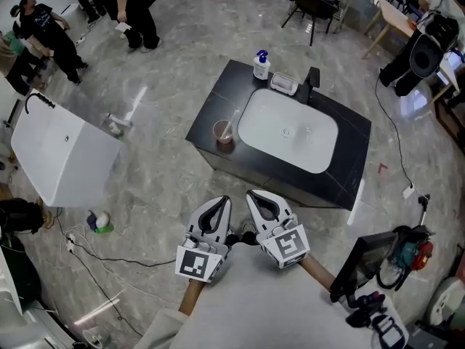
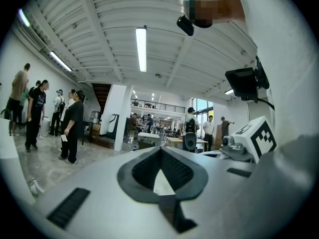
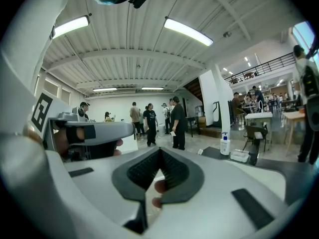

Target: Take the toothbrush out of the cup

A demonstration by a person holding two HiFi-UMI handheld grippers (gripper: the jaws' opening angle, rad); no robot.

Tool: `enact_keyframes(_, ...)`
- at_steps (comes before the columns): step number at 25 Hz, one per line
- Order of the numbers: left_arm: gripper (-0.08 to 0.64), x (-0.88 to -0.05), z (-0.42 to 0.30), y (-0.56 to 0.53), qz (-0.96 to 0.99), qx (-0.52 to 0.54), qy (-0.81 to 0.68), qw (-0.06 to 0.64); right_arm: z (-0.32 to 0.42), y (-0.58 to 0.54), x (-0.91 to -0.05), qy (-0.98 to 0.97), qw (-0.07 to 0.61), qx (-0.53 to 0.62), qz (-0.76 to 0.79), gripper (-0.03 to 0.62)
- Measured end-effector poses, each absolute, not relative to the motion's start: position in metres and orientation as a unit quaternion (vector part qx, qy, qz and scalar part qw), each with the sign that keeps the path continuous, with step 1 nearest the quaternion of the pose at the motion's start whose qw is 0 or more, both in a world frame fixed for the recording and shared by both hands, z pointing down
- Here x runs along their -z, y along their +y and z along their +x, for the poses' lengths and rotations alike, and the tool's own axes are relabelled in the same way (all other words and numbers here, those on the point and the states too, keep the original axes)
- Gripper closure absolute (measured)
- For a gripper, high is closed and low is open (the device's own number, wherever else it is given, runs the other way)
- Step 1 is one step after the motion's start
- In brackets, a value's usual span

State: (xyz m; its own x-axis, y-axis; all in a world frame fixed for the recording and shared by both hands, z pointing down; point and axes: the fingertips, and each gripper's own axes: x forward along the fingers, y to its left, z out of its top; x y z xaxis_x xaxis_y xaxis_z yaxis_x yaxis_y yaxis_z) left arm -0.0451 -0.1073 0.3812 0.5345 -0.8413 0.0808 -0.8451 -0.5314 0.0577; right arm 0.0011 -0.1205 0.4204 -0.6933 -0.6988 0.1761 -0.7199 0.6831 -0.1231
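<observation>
Both the left gripper and right gripper have fingers pressed together, empty; the toothbrush stands in the cup, well beyond their fingertips.

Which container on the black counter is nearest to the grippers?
The brownish cup holding the toothbrush; the pump bottle and tray stand at the far edge.

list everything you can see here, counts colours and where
counter: one, black, centre
sink: one, white, in the counter
cup: one, pinkish, counter's left edge
toothbrush: one, pale, standing in cup
soap bottle: one, white, blue pump, counter's far corner
soap dish: one, white, beside bottle
tap: one, black, behind sink
bathtub: one, white, left
people: several, dark clothes, top left
left gripper: one, white, shut, empty
right gripper: one, white, shut, empty
</observation>
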Motion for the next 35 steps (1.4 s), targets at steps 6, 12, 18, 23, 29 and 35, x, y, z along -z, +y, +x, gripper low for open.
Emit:
enact_keyframes(6,0.557,-0.387,-0.055,-0.101,0.872,-0.023,-0.487,0.051,-0.001,-0.119,-0.422,-0.912,0.068,-0.095,0.392,0.588)
enact_keyframes(12,0.556,-0.395,-0.065,-0.108,0.868,-0.029,-0.493,0.061,0.002,-0.135,-0.435,-0.907,0.075,-0.087,0.406,0.588)
enact_keyframes(18,0.557,-0.425,-0.076,-0.115,0.854,-0.023,-0.504,0.126,-0.011,-0.152,-0.445,-0.908,0.051,-0.076,0.408,0.588)
enact_keyframes(23,0.557,-0.452,-0.090,-0.128,0.843,-0.025,-0.512,0.164,-0.021,-0.157,-0.466,-0.903,0.054,-0.103,0.413,0.588)
enact_keyframes(29,0.557,-0.475,-0.095,-0.138,0.840,-0.038,-0.512,0.176,-0.021,-0.166,-0.486,-0.900,0.058,-0.121,0.415,0.588)
enact_keyframes(35,0.556,-0.489,-0.084,-0.137,0.840,-0.048,-0.510,0.181,-0.023,-0.176,-0.485,-0.908,0.040,-0.117,0.401,0.588)
